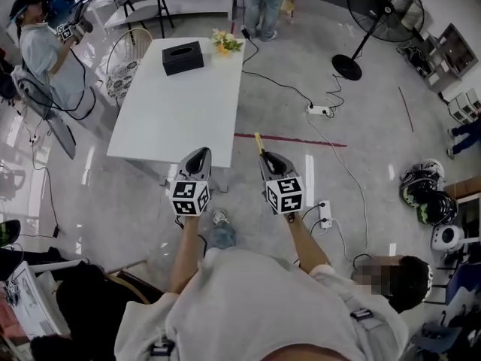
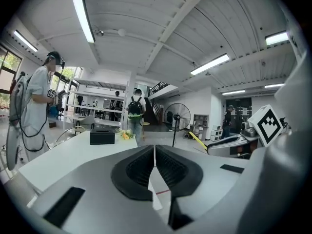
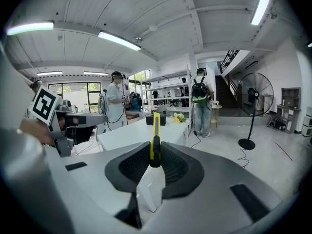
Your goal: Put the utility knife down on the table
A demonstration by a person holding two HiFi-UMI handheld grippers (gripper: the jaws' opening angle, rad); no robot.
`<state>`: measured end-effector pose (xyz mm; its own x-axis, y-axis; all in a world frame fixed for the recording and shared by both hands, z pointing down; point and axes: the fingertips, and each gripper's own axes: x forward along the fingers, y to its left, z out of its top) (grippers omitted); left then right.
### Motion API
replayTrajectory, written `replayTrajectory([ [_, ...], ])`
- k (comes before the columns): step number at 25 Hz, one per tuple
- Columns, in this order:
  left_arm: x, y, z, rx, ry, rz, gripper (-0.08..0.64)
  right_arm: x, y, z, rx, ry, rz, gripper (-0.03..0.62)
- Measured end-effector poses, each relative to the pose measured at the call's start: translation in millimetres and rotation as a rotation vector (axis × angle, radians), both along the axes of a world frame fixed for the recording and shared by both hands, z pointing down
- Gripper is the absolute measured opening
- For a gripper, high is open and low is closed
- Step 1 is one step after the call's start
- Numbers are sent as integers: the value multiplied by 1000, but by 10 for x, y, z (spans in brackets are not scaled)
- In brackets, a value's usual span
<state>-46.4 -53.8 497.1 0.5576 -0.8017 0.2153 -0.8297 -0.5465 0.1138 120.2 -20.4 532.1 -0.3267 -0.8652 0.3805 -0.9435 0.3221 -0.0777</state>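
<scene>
two grippers (image 1: 198, 152) (image 1: 265, 157), one utility knife (image 1: 258, 142), one white table (image 1: 169, 107), one black box (image 1: 183, 57), one floor fan (image 1: 386, 12)

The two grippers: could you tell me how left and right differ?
The left gripper has its jaws shut on nothing; the right gripper clamps a yellow utility knife. From the head view, the left gripper overlaps the table's near edge; the right gripper shows against floor beside it. Both are grey and carry marker cubes.

Pale glossy floor (image 1: 398, 156) — black pedestal fan (image 1: 385, 10)
</scene>
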Motion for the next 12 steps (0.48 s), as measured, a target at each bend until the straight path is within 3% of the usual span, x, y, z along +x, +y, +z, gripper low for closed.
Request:
replayTrajectory([
  [12, -440, -1069, -3, -7, 33, 25, 29, -405, -1042, -110, 7, 33, 30, 83],
])
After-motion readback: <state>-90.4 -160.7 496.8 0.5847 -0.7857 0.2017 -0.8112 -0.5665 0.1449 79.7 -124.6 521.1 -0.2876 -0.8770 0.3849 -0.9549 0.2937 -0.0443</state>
